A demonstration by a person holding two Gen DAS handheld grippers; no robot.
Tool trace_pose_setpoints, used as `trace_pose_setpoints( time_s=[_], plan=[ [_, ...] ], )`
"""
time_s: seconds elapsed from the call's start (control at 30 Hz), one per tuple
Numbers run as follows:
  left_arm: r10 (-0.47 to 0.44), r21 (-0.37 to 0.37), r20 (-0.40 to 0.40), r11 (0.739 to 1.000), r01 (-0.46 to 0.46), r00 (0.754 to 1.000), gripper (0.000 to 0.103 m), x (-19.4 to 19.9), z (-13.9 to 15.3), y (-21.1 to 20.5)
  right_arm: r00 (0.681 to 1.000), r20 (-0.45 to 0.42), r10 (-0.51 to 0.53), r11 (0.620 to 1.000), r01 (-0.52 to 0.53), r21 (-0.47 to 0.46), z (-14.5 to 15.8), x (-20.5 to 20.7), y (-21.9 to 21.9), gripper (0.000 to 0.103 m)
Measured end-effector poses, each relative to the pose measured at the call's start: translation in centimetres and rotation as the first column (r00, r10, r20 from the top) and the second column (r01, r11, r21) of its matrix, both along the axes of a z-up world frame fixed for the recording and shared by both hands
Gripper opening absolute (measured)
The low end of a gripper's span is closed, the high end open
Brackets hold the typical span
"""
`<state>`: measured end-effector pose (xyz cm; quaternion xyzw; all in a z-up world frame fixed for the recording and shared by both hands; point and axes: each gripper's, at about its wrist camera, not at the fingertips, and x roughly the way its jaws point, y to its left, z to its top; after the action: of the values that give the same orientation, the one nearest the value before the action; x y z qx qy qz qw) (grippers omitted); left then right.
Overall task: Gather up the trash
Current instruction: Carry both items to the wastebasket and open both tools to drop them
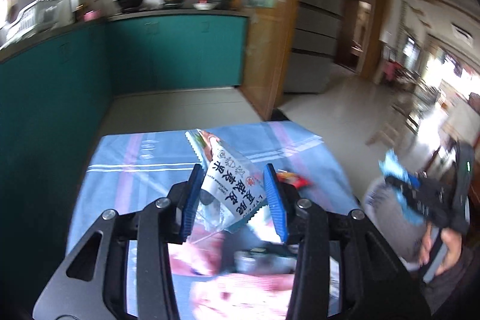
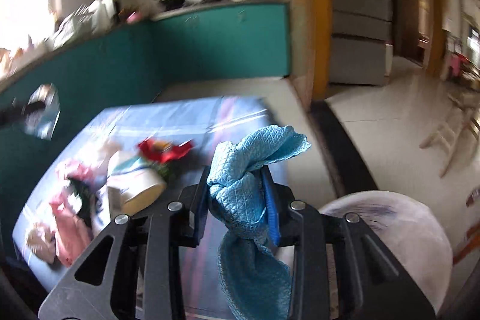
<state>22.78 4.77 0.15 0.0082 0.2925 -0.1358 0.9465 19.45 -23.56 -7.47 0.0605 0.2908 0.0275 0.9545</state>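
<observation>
Left wrist view shows the left tongs [image 1: 234, 194] clenched on a white snack wrapper [image 1: 229, 185], held above the blue-clothed tabletop [image 1: 126, 170]. Right wrist view shows the right tongs [image 2: 237, 206] gripping a blue cloth [image 2: 249, 185] above the tabletop's near edge. More litter lies on the tabletop: a red wrapper [image 2: 163, 150], a paper cup [image 2: 141, 188] and pink wrappers [image 2: 70, 227]. A white bin [image 2: 405, 227] stands beside the tabletop.

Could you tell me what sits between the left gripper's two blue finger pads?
A white printed snack wrapper, shown in the left wrist view.
</observation>
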Motion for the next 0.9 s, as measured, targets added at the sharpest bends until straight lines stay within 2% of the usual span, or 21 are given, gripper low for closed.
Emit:
trace_pose_setpoints(
  time_s=[0.07, 0.17, 0.3, 0.4, 0.5, 0.57, 0.67, 0.7, 0.73, 0.77, 0.8, 0.87, 0.9],
  plan=[
    [-0.065, 0.011, -0.007, 0.998, 0.065, 0.998, 0.042, -0.5, -0.3, -2.6, 0.998, 0.017, -0.060, 0.998, 0.060, 0.000, 0.0, -0.8, -1.9, 0.033],
    [-0.156, 0.031, -0.042, 0.987, 0.158, 0.987, 0.042, -0.9, -1.3, -6.8, 0.987, 0.020, -0.157, 0.985, 0.157, -0.063, 0.2, -2.1, -3.9, 0.033],
    [-0.281, 0.051, -0.098, 0.957, 0.287, 0.955, 0.042, -1.6, -3.2, -13.0, 0.974, 0.000, -0.225, 0.974, 0.225, -0.033, 0.0, -3.3, -7.0, 0.033],
    [-0.363, 0.072, -0.123, 0.925, 0.374, 0.923, 0.042, -2.7, -4.6, -17.4, 0.965, -0.024, -0.262, 0.965, 0.262, -0.009, -0.7, -3.9, -9.0, 0.033],
    [-0.446, 0.044, -0.170, 0.887, 0.459, 0.879, 0.043, -3.4, -6.7, -21.1, 0.958, -0.040, -0.285, 0.958, 0.285, -0.024, -0.9, -4.1, -9.8, 0.033],
    [-0.498, 0.019, -0.227, 0.857, 0.515, 0.837, 0.043, -3.9, -9.0, -23.9, 0.955, -0.049, -0.293, 0.956, 0.292, -0.030, -1.1, -4.3, -10.2, 0.033],
    [-0.548, -0.006, -0.282, 0.822, 0.570, 0.787, 0.043, -4.4, -11.1, -27.0, 0.954, -0.057, -0.296, 0.955, 0.295, -0.026, -1.3, -4.9, -10.9, 0.033],
    [-0.560, -0.015, -0.286, 0.814, 0.580, 0.778, 0.048, -4.3, -11.5, -27.7, 0.953, -0.059, -0.296, 0.955, 0.295, -0.024, -1.3, -5.2, -11.1, 0.033],
    [-0.559, -0.016, -0.281, 0.816, 0.578, 0.780, 0.066, -4.3, -11.5, -27.9, 0.953, -0.062, -0.295, 0.955, 0.294, -0.021, -1.4, -5.4, -11.4, 0.033],
    [-0.541, -0.010, -0.261, 0.830, 0.558, 0.799, 0.073, -4.4, -11.3, -28.0, 0.953, -0.068, -0.294, 0.956, 0.293, -0.018, -1.4, -5.4, -11.5, 0.033],
    [-0.522, -0.008, -0.232, 0.845, 0.535, 0.821, 0.075, -4.3, -10.8, -27.6, 0.953, -0.073, -0.293, 0.956, 0.293, -0.017, -1.5, -5.4, -11.5, 0.034],
    [-0.522, -0.008, -0.208, 0.847, 0.532, 0.827, 0.077, -4.1, -10.1, -27.0, 0.953, -0.083, -0.291, 0.957, 0.290, -0.015, -1.6, -5.4, -11.6, 0.037],
    [-0.509, 0.002, -0.191, 0.855, 0.519, 0.839, 0.078, -4.0, -9.7, -26.5, 0.954, -0.086, -0.289, 0.957, 0.289, -0.013, -1.7, -5.4, -11.6, 0.042]
  ],
)
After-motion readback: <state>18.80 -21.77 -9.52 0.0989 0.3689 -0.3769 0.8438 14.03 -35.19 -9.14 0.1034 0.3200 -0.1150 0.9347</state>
